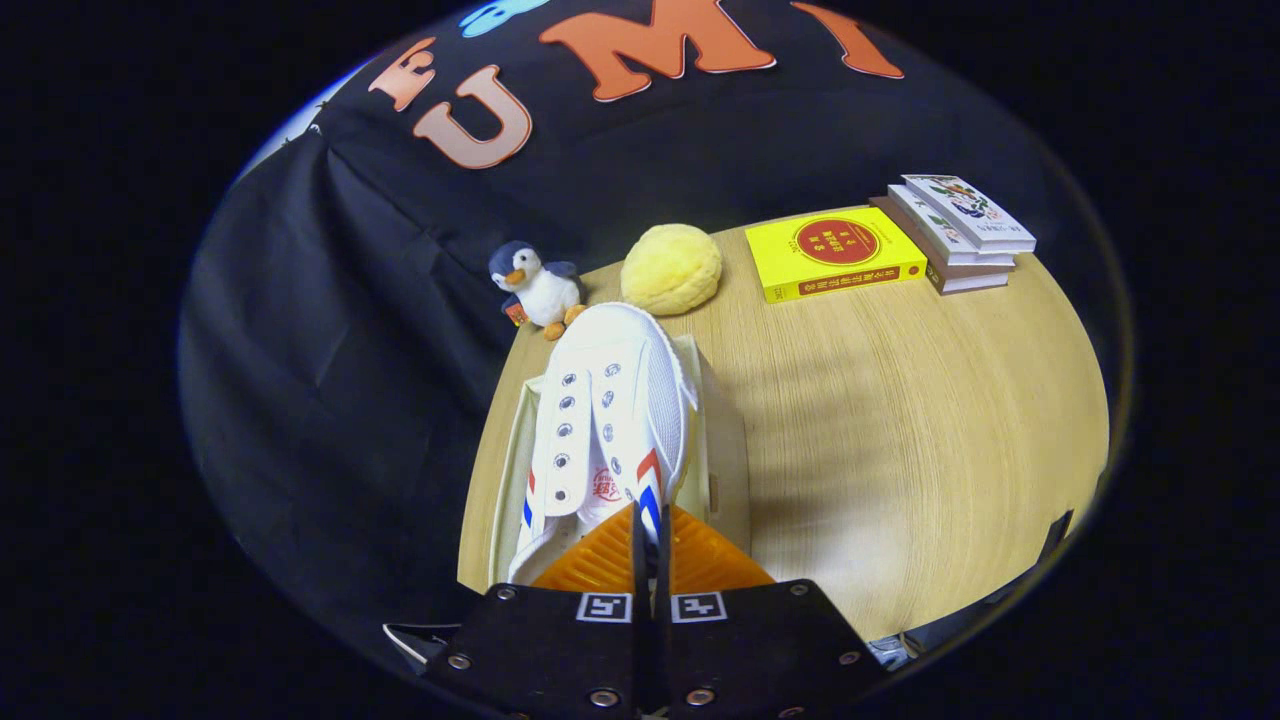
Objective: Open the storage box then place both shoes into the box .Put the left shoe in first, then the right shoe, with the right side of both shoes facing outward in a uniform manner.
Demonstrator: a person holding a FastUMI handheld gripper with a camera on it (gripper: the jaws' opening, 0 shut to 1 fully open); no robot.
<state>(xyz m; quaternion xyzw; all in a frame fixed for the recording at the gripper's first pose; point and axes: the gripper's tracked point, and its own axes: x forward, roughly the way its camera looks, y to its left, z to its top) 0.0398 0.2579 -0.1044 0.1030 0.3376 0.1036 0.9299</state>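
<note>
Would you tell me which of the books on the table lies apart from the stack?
The yellow book with the red circle lies flat alone, beside the stack of books, far beyond the gripper shut on the white shoe.

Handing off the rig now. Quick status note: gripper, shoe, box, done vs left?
Gripper: fingers closed together, pinching the heel edge of the white canvas shoe with red and blue stripes.
Shoe: held toe-forward, over the open cream storage box on the wooden table.
Done: box is open; one shoe picked up and brought over it.
Left: lower and release this shoe, then place the second one. I cannot tell whether this is the left or right shoe, or whether one already lies in the box under it.
</note>
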